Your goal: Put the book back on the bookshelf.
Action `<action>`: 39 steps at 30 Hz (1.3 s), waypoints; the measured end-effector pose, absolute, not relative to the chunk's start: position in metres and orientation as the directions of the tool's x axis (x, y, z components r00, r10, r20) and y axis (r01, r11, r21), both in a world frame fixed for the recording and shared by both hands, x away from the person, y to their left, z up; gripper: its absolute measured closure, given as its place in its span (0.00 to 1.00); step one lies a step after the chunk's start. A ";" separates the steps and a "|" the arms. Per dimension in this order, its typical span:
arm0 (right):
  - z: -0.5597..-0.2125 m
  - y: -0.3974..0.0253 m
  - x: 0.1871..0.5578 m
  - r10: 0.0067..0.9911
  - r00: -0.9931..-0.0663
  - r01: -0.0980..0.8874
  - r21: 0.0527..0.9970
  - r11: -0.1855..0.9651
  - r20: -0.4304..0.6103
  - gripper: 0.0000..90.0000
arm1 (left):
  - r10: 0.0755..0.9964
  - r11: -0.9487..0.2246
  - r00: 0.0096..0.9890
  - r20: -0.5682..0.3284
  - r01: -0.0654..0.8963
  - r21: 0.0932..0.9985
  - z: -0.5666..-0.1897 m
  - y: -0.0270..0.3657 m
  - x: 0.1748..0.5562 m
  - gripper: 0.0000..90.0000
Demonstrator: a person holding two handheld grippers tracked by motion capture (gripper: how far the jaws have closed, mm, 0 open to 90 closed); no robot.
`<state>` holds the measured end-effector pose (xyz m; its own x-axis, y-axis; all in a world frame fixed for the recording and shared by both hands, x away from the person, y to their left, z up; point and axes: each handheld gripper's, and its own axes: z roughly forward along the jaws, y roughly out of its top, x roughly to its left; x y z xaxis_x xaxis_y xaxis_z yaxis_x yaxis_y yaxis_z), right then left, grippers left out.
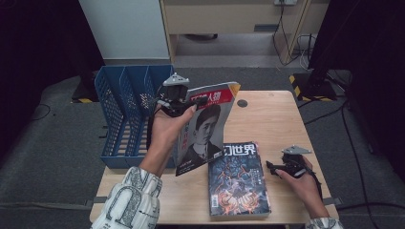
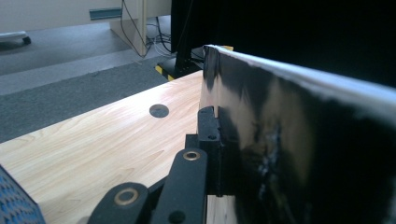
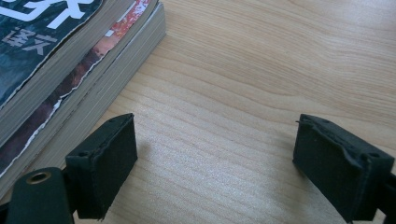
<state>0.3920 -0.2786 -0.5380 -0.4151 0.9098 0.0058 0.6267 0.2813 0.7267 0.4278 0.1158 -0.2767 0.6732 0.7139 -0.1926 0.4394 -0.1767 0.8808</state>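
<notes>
Left gripper (image 1: 177,98) lifts a portrait magazine (image 1: 206,126) mid-frame, beside the blue file rack (image 1: 125,114).
Clamped by one top corner, the tilted magazine could sag or slip free, or snag the rack's dividers. The right gripper (image 1: 279,168) rests wide open at the lower right, beside the stack (image 1: 237,179) reading "幻世界".

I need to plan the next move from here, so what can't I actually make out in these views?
- Left gripper, high view: jaw contact on the magazine is hidden by the hand and cover.
- Blue file rack, high view: slot floors are screened by its mesh dividers and the forearm.
- Book stack, right gripper view: cut off by the frame edge, count unclear.
- Top book, high view: small print unreadable.
</notes>
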 end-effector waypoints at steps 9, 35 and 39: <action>-0.538 -0.278 0.392 0.911 -0.413 0.626 0.728 0.280 0.004 0.15 | 0.729 -0.146 0.655 -0.200 0.434 0.889 -0.268 0.122 0.425 0.96; -0.538 -0.277 0.391 0.908 -0.419 0.620 0.731 0.285 0.002 0.15 | 0.785 -0.102 0.594 -0.175 0.402 0.910 -0.252 0.175 0.413 0.96; -0.538 -0.277 0.391 0.908 -0.419 0.621 0.730 0.285 0.002 0.15 | 0.796 -0.086 0.579 -0.178 0.399 0.913 -0.249 0.189 0.409 0.96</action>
<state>0.3915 -0.2773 -0.5383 -0.4191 0.9080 0.0018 0.6207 0.2850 0.7304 0.4092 0.1893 -0.2490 0.5792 0.7956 -0.1778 0.3988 -0.0863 0.9130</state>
